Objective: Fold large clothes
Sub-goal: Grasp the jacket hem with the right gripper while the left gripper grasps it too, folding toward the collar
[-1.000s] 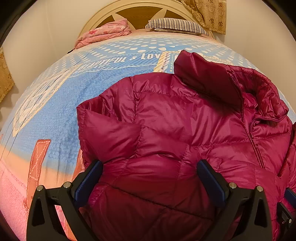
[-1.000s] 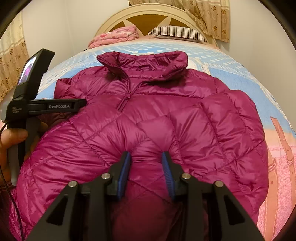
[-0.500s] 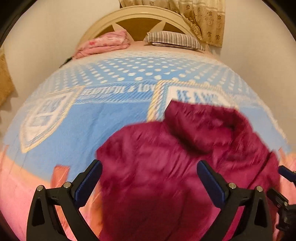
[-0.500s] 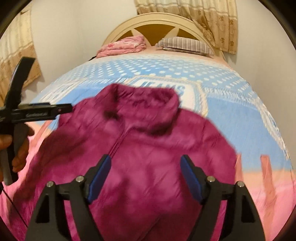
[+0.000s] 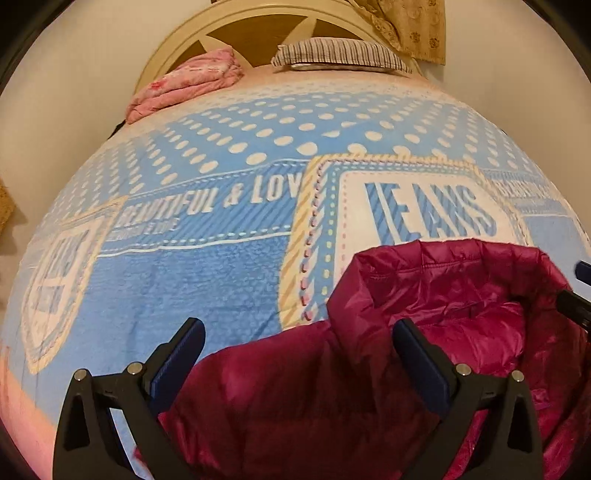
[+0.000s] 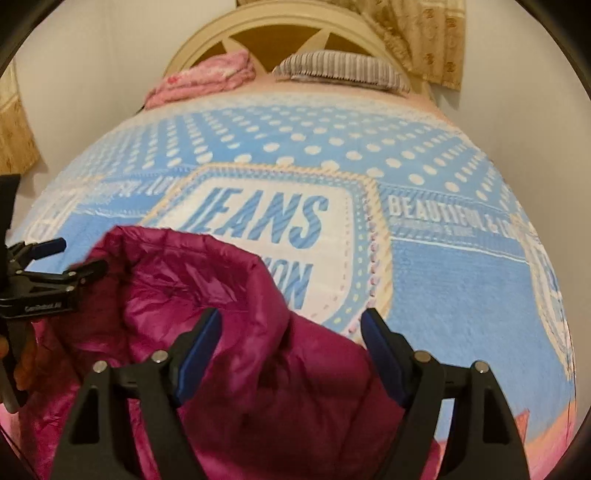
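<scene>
A magenta puffer jacket lies on the blue blanket, its collar standing up toward the headboard. My left gripper hovers over the jacket's left shoulder, jaws wide and closing, with fabric below them but not pinched. In the right wrist view the jacket fills the lower left. My right gripper hangs over its right shoulder beside the collar, jaws apart and closing slightly, pads touching nothing. The left gripper shows at the left edge, and the right gripper's tip at the right edge.
A folded pink blanket and a striped pillow lie by the cream headboard. Curtains hang behind. White walls flank the bed. A hand holds the left gripper's handle. Bare blanket stretches beyond the collar.
Both grippers moved up the jacket toward the collar and headboard. The right gripper let go of the pinched fabric and opened wide. The left stayed wide.
</scene>
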`<action>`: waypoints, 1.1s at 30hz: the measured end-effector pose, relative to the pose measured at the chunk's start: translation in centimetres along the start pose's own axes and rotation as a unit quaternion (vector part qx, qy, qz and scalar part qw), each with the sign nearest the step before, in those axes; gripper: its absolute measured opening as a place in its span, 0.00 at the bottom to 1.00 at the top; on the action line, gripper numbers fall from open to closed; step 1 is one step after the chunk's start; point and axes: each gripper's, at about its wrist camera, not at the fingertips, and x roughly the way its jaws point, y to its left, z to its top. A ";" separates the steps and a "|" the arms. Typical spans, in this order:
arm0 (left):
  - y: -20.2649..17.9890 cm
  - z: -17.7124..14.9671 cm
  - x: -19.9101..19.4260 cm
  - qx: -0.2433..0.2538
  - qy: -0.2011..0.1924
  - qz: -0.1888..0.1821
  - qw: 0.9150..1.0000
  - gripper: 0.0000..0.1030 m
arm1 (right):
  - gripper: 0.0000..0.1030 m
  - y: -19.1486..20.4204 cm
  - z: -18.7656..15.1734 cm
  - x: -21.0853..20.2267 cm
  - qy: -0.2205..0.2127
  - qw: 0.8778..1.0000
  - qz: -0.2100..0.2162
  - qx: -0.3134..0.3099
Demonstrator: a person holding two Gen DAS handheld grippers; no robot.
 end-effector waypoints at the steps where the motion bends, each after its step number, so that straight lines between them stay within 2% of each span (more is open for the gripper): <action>1: -0.1 -0.1 0.3 0.004 0.004 -0.008 1.000 0.66 | 0.61 0.2 0.0 0.5 0.005 1.000 -0.002 -0.008; 2: -0.2 -0.1 0.5 0.007 0.012 -0.022 1.000 0.50 | 0.46 0.3 0.0 0.8 0.008 1.000 -0.005 -0.015; 3: -0.4 -0.1 0.8 0.008 0.022 -0.044 0.999 0.22 | 0.38 0.4 -0.1 1.1 0.013 1.000 -0.002 -0.022; 4: -0.5 -0.3 0.8 0.008 0.027 -0.058 0.998 0.13 | 0.22 0.4 -0.2 1.0 0.012 1.000 0.000 -0.026; 5: -0.6 -0.4 0.4 0.011 0.022 -0.057 0.998 0.13 | 0.15 0.5 -0.4 0.8 0.009 0.999 -0.002 -0.033; 8: -1.0 -0.8 -1.7 0.033 -0.011 -0.045 0.998 0.12 | 0.12 1.1 -1.2 -0.5 -0.010 0.997 -0.024 -0.068; 13: -0.3 -2.1 -3.6 0.035 -0.027 -0.052 0.998 0.12 | 0.10 0.8 -2.6 -2.7 -0.030 0.996 -0.027 -0.074; 17: 0.5 -3.9 -4.0 0.034 -0.022 -0.056 0.998 0.11 | 0.09 0.7 -3.7 -3.6 -0.035 0.996 -0.029 -0.076; 22: 0.0 -6.7 -3.2 0.043 -0.005 -0.060 0.997 0.10 | 0.08 0.7 -5.6 -2.2 -0.011 0.995 -0.041 -0.086; 26: -0.3 -7.4 -3.7 0.044 -0.012 -0.059 0.997 0.11 | 0.08 0.6 -7.0 -1.3 -0.002 0.995 -0.051 -0.089; 29: -0.1 -6.9 -5.6 0.032 -0.026 -0.072 0.997 0.16 | 0.08 0.6 -7.5 -1.0 -0.003 0.994 -0.057 -0.092; 30: 0.0 -6.7 -6.7 0.029 -0.039 -0.068 0.996 0.25 | 0.08 0.6 -7.5 -0.9 -0.003 0.994 -0.057 -0.091; 31: 0.2 -6.5 -7.4 0.025 -0.052 -0.064 0.996 0.44 | 0.08 0.5 -7.6 -0.8 -0.004 0.994 -0.057 -0.089; 32: 0.5 -6.3 -8.4 0.016 -0.071 -0.061 0.996 0.55 | 0.08 0.5 -7.7 -0.7 -0.004 0.994 -0.057 -0.088; 33: 0.9 -6.1 -9.5 0.006 -0.093 -0.058 0.994 0.73 | 0.08 0.5 -7.8 -0.6 -0.004 0.994 -0.058 -0.088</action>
